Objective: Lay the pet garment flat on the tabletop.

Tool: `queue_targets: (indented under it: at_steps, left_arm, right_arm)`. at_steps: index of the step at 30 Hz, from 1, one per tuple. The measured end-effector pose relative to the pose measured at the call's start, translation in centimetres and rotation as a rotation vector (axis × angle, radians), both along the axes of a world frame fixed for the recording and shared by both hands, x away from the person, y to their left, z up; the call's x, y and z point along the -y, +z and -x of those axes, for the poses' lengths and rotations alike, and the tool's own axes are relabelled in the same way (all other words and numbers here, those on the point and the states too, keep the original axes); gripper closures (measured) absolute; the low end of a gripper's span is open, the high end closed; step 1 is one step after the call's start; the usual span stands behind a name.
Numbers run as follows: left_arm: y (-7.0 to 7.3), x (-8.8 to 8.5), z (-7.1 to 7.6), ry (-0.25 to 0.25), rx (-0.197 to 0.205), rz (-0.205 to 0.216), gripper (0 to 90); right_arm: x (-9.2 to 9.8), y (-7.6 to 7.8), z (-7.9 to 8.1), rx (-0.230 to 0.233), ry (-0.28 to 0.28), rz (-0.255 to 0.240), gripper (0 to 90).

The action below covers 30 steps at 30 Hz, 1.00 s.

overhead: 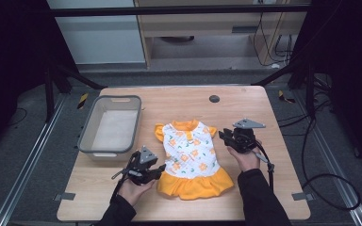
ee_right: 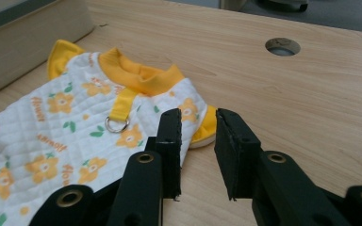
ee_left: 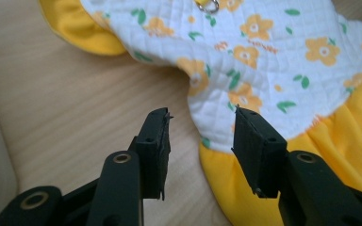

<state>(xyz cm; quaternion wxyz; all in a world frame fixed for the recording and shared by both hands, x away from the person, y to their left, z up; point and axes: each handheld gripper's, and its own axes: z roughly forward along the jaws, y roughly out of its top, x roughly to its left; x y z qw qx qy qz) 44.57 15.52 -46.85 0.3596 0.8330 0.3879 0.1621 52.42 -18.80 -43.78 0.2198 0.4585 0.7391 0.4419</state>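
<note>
While dress (overhead: 191,157) lies flat, L tongs (overhead: 159,170) open at hem, R tongs (overhead: 223,135) open by sleeve

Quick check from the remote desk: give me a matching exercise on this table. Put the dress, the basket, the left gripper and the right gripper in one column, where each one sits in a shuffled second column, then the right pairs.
Things:
1. dress
2. basket
3. left gripper
4. right gripper

Places:
A. far left part of the table, nothing in it
B. beside the dress's sleeve on the right of the high view, jaws apart, nothing between them
C. flat in the middle of the table
D. at the dress's waist edge on the left of the high view, jaws apart, not gripping it

Pairs: 1-C, 2-A, 3-D, 4-B
</note>
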Motion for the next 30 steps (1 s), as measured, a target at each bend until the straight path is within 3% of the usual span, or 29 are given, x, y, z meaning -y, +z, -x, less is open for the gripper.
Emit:
queue_targets:
  at_steps: [4,10,14,21,27,30]
  left_arm:
    - [-0.8,0.1,0.4,-0.008,-0.035,-0.001,54.8]
    - [-2.1,0.4,0.6,-0.021,-0.078,-0.035,57.4]
    - [-2.3,0.5,0.7,-0.032,-0.071,-0.042,60.0]
    - [-2.4,0.7,1.0,-0.039,-0.053,-0.049,62.3]
    - [-2.4,0.8,1.1,-0.042,-0.046,-0.057,63.9]
    - [-2.4,0.8,1.1,-0.042,-0.049,-0.057,65.1]
  right_arm:
    - [-0.3,-0.2,-1.5,-0.011,-0.029,0.003,66.6]
    - [-1.2,-1.6,-3.9,-0.036,-0.075,0.016,65.9]
    - [-2.1,-3.3,-5.2,-0.07,-0.095,0.045,65.0]
    - [-3.5,-6.0,-6.3,-0.121,-0.115,0.053,65.3]
    - [-3.6,-6.7,-6.2,-0.143,-0.142,0.065,67.6]
    - [-3.6,-6.7,-6.0,-0.146,-0.14,0.073,77.2]
